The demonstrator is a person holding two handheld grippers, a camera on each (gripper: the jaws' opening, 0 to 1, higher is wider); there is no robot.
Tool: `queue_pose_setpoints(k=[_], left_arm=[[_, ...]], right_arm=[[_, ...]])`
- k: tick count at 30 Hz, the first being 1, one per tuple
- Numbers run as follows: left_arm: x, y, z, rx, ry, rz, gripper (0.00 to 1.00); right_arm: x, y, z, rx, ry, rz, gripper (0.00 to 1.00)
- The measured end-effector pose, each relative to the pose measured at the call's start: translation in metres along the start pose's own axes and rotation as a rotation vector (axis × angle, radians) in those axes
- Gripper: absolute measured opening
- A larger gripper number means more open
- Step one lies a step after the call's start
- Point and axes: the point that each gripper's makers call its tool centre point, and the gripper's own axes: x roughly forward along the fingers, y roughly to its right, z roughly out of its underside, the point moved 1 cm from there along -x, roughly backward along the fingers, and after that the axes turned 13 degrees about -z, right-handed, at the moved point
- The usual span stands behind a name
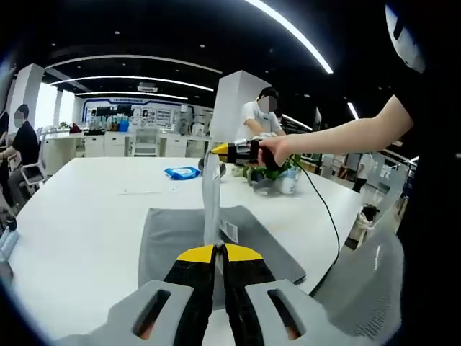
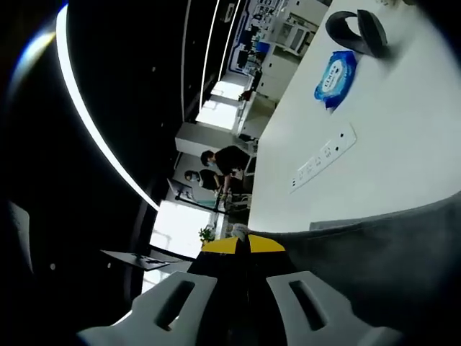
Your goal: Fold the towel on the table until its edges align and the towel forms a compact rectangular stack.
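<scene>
**Both corners lifted: carry the fold over evenly**

Nearest in the left gripper view, the left gripper (image 1: 218,254) has its yellow-tipped jaws pressed together on a raised edge of the grey towel (image 1: 180,241), which climbs as a taut strip from the jaws up to the right gripper (image 1: 216,151), held in a person's hand (image 1: 275,150) above the table (image 1: 86,216). The rest of the towel lies flat on the white top, its white label beside the strip.

In the right gripper view the jaws sit together at the towel (image 2: 389,252); the cloth between them is dark and hard to make out, so a firm grip there is probably right, not certain.

To do this step well, keep both grips tight and the held edge stretched straight, then sweep both hands together toward the far edge, lowering them level so corners meet corners without a twist.

Farther off lie a blue packet (image 1: 181,173) and a power strip (image 2: 323,158).
</scene>
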Motion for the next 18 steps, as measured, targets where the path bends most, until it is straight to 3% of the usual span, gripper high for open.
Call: queue_pose_setpoints(k=[5, 11, 18], left_arm=[[0.004, -0.010, 0.012, 0.005, -0.030, -0.019, 0.03], [0.008, -0.019, 0.029, -0.046, -0.056, -0.031, 0.04], [0.014, -0.031, 0.051, -0.069, -0.124, -0.047, 0.04]], right_arm=[[0.005, 0.018, 0.006, 0.025, 0.014, 0.025, 0.00], [0.011, 0.045, 0.010, 0.052, 0.021, 0.057, 0.00], [0.017, 0.096, 0.022, 0.089, 0.030, 0.142, 0.00]])
